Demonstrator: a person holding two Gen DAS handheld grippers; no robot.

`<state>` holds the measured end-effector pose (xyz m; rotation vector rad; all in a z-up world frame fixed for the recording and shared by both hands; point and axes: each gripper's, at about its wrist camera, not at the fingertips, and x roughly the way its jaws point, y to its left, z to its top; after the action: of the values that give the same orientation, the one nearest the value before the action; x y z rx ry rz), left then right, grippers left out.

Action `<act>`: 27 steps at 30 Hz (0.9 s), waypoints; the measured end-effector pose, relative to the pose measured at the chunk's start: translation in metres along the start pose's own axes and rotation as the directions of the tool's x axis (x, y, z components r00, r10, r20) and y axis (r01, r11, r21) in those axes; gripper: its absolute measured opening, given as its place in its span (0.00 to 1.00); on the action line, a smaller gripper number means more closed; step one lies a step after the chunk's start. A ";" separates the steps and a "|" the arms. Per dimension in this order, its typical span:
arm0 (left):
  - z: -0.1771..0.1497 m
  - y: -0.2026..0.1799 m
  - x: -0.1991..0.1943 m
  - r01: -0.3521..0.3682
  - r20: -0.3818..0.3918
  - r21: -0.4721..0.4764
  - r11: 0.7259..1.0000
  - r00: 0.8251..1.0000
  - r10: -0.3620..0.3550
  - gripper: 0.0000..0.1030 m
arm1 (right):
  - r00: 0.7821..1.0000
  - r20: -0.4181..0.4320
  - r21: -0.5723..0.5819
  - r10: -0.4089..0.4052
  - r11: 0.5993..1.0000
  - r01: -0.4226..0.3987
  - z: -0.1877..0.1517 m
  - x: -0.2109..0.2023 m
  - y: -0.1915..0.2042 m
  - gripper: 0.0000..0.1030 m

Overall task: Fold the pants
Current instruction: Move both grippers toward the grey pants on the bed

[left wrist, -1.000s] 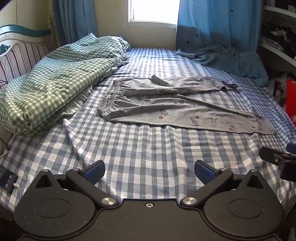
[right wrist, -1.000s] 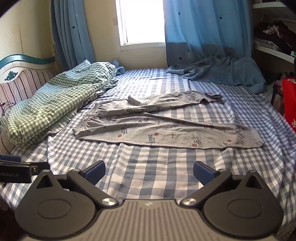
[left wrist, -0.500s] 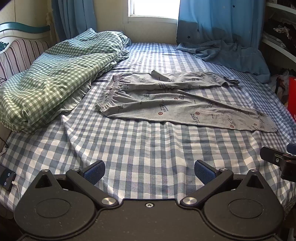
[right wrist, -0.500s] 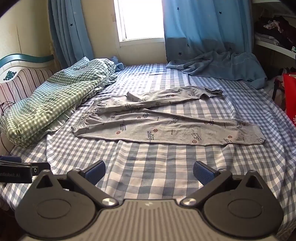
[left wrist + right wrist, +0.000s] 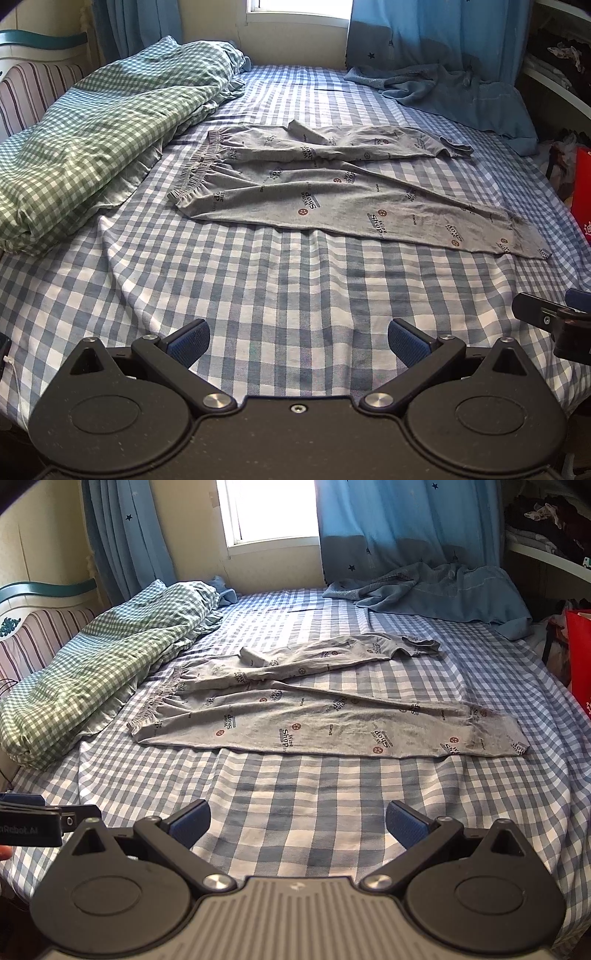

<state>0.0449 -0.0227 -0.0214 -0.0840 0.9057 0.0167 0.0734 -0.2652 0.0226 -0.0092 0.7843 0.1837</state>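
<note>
**Both grippers closer to the bed now, pants still lying flat**

Compared with a second ago, both cameras have come in toward the bed [image 5: 295,288]: the blue-and-white check sheet fills more of each view and the window has slid mostly out of the top of the left wrist view. The green checked duvet [image 5: 92,136] looks bigger too, and hasn't moved, bunched along the headboard side. Same for the grey printed pants [image 5: 332,184], spread flat in the middle of the bed, waistband just beside the duvet, two legs running away from it toward the right, nothing touching them.

Stuff that's hard to see: the far leg's cuff is folded over on itself, and there's a small flap sticking up near the crotch, can't tell what's under either. The blue curtain [image 5: 424,587] pooled on the far edge of the bed hides that corner of the sheet.

The left gripper [image 5: 297,341] has its jaws spread wide over bare sheet, well short of the pants, holding nothing. The right gripper [image 5: 297,821] is the same, jaws wide apart and empty.

View differences: the right wrist view shows the near leg's hem straight on, plus the left gripper's tip poking in at the left edge. The left wrist view catches the right gripper's tip at its right edge instead.
</note>
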 end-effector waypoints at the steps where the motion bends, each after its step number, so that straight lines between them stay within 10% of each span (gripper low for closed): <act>1: 0.001 -0.001 0.003 0.002 -0.006 -0.005 1.000 1.000 -0.002 0.99 | 1.000 -0.007 -0.002 0.000 1.000 0.000 0.001 0.002 -0.002 1.00; 14: 0.027 -0.029 0.062 0.009 -0.114 -0.093 0.996 0.993 -0.020 0.99 | 0.993 -0.116 -0.074 -0.003 0.997 -0.006 0.032 0.047 -0.038 1.00; 27: 0.077 -0.028 0.092 -0.132 -0.175 -0.139 0.981 0.979 0.106 0.99 | 0.969 -0.213 -0.069 0.128 0.987 -0.145 0.067 0.111 -0.036 1.00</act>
<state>0.1634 -0.0467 -0.0443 -0.1734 1.0756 0.1926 0.2033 -0.2772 -0.0102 -0.0551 0.9861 0.3512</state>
